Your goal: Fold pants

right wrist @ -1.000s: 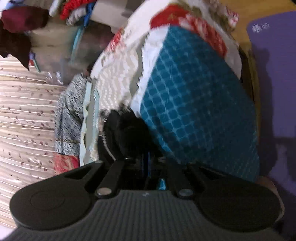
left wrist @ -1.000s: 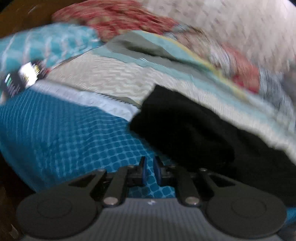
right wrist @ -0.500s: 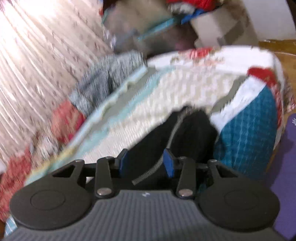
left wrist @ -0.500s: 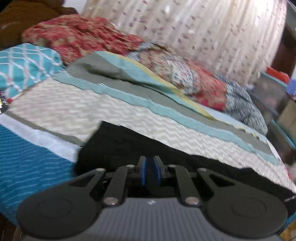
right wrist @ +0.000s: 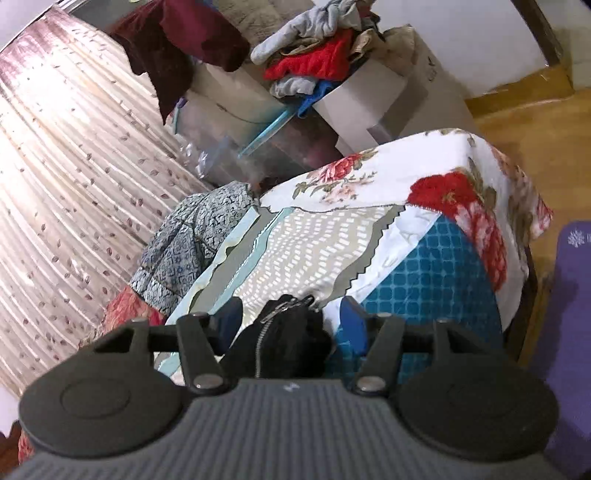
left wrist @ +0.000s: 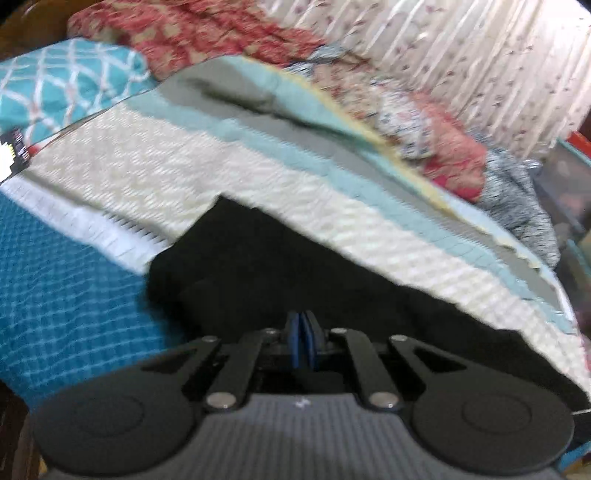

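The black pants (left wrist: 280,273) lie stretched across the patchwork bedspread (left wrist: 155,173), running from the middle toward the lower right. My left gripper (left wrist: 303,328) is over them with its blue pads pressed together; whether cloth is pinched between them is hidden. In the right wrist view the pants' zipper end (right wrist: 284,332) is bunched between my right gripper's (right wrist: 291,317) wide-open blue fingers (right wrist: 352,319), not clamped.
Pillows (left wrist: 62,85) and a red floral quilt (left wrist: 207,33) lie at the bed's head. A curtain (right wrist: 62,155) runs along the far side. Boxes piled with clothes (right wrist: 317,62) stand past the bed's foot. A purple mat (right wrist: 569,332) lies on the wooden floor.
My right gripper opened wide, let go of the zipper end and swung up. My left gripper closed and moved over the pants.
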Available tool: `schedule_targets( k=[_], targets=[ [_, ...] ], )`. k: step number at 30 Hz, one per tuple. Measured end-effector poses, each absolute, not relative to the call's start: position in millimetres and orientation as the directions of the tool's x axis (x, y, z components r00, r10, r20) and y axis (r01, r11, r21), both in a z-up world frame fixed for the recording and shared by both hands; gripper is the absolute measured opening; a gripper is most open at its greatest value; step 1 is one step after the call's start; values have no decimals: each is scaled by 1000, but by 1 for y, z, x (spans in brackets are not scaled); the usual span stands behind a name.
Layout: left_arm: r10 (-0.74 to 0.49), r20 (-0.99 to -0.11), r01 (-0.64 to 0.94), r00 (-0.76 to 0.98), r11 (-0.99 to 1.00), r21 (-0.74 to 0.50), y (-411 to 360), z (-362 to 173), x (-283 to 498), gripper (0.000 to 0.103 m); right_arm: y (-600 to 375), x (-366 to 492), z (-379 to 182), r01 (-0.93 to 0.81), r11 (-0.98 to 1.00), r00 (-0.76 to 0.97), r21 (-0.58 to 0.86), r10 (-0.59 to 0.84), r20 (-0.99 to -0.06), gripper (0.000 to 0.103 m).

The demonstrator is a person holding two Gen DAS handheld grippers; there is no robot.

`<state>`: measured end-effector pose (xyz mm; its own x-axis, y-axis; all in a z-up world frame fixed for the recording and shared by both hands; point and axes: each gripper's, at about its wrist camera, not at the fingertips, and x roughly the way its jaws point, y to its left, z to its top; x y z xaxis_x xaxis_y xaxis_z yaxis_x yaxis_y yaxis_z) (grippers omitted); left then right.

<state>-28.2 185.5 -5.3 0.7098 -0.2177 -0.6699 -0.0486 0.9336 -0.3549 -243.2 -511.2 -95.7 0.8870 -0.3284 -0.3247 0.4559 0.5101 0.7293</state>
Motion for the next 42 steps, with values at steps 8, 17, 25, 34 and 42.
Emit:
schedule_targets(
  k=[8,17,25,34,42],
  targets=[
    [-350,-711,104,610,925,-366,93,-9,-10,10,-496,-236,-144,384,394,921,835,-221,-320,65],
    [-405,-758,196,511,914,-356,42,-29,-18,11,-462,-224,-105,427,566,901,705,-198,-386,9],
    [-455,-733,160,506,884,-439,56,-35,-16,11,-371,-154,-25,228,925,934,304,-120,-335,10],
    [-473,-733,115,488,868,-483,82,-57,-26,20,-203,-92,-70,-363,930,717,-61,237,-656,33],
    [-526,-696,116,488,830,-546,103,-65,-33,20,-207,-109,-54,-344,937,726,-61,225,-650,42]
  ],
)
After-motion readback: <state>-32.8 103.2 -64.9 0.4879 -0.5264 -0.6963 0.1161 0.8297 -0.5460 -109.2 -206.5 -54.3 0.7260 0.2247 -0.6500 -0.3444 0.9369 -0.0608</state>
